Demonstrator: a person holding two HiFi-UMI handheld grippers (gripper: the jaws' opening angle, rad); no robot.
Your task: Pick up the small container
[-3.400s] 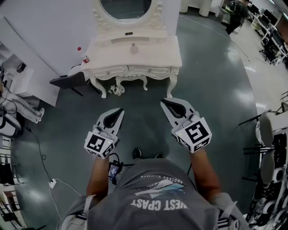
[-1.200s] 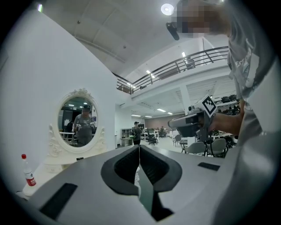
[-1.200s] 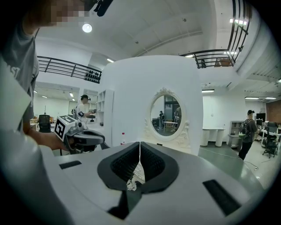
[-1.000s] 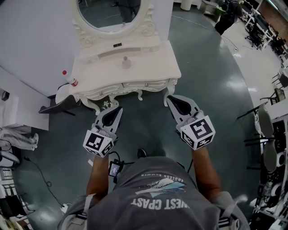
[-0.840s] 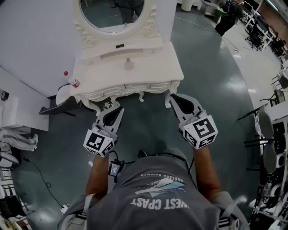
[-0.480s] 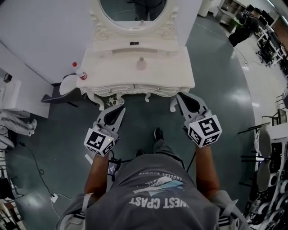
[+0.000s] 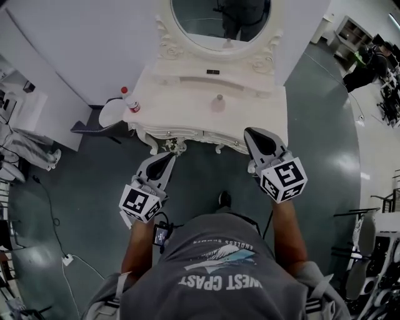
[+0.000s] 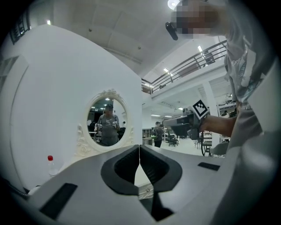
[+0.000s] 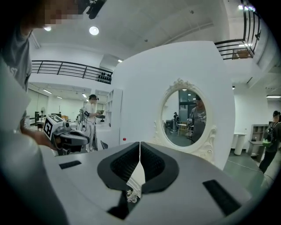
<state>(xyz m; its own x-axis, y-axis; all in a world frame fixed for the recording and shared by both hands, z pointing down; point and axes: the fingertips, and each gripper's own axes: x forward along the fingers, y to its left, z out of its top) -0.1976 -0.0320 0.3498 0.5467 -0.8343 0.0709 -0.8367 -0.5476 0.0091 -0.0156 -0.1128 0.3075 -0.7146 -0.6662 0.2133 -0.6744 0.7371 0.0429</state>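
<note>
1. The small container (image 7: pixel 219 103) stands on the dressing table (image 7: pixel 187 122). It is about midway between the tabletop's left and right edges and nearer the back, just in front of the raised ledge under the mirror (image 7: pixel 219 19). A red-capped bottle (image 7: pixel 129 100) stands well apart at the left edge.
2. Both pairs of jaws are pressed together with nothing between them. Reaching the container like this would probably nudge or tip it (it looks small and light) and push it against the ledge, so 1 pair must part first.
3. A low approach could also knock the tabletop's front edge, because the nearer gripper is already right at it.
4. The left gripper (image 7: pixel 167 158) is held short of the front edge, over the floor, and points about level at the table. The right gripper (image 7: pixel 255 136) is further forward, with its tips at the front edge near the right corner, tilted slightly down. Both forearms reach out from the person's body.
</note>
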